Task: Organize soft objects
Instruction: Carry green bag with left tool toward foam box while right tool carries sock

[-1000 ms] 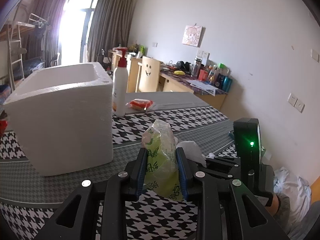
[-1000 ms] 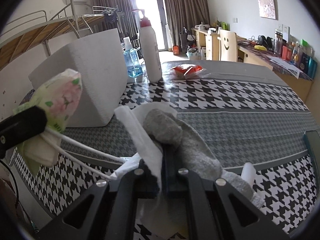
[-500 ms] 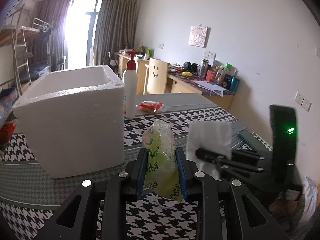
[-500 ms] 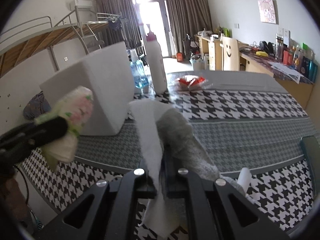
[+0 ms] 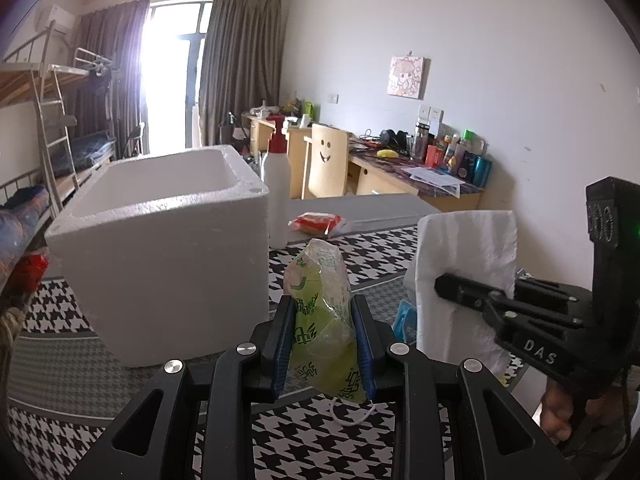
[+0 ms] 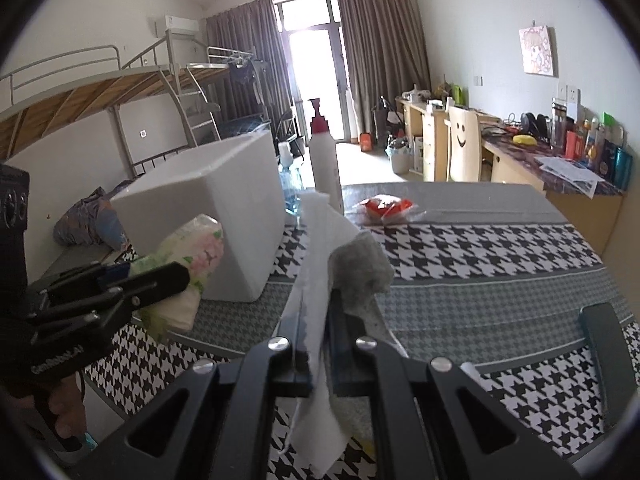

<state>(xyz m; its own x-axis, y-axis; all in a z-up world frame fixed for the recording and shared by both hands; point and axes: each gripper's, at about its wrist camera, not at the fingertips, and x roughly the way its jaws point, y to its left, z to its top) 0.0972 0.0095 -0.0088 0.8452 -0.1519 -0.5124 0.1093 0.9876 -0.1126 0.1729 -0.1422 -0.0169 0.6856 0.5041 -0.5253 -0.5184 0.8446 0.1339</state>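
My left gripper [image 5: 322, 344] is shut on a green printed tissue pack [image 5: 320, 300], held above the houndstooth table in front of the white foam box [image 5: 160, 248]. From the right wrist view the same pack [image 6: 192, 248] shows at the left, with the left gripper [image 6: 160, 280] on it. My right gripper [image 6: 318, 320] is shut on a white paper towel [image 6: 320, 236], which hangs down between the fingers. A grey cloth [image 6: 360, 266] rides up against the right finger; whether it is pinched too is unclear. The foam box [image 6: 208, 216] is open-topped and stands upright.
A white pump bottle with a red top [image 5: 278, 184] and a red packet [image 5: 316, 222] stand behind the box. A blue packet [image 5: 404, 320] lies on the table under the towel. A dark upright piece [image 6: 608, 352] sits at the table's near right edge.
My right gripper has risen, lifting the white towel and grey cloth off the table. It now shows high at the right of the left wrist view. The left gripper has barely shifted.
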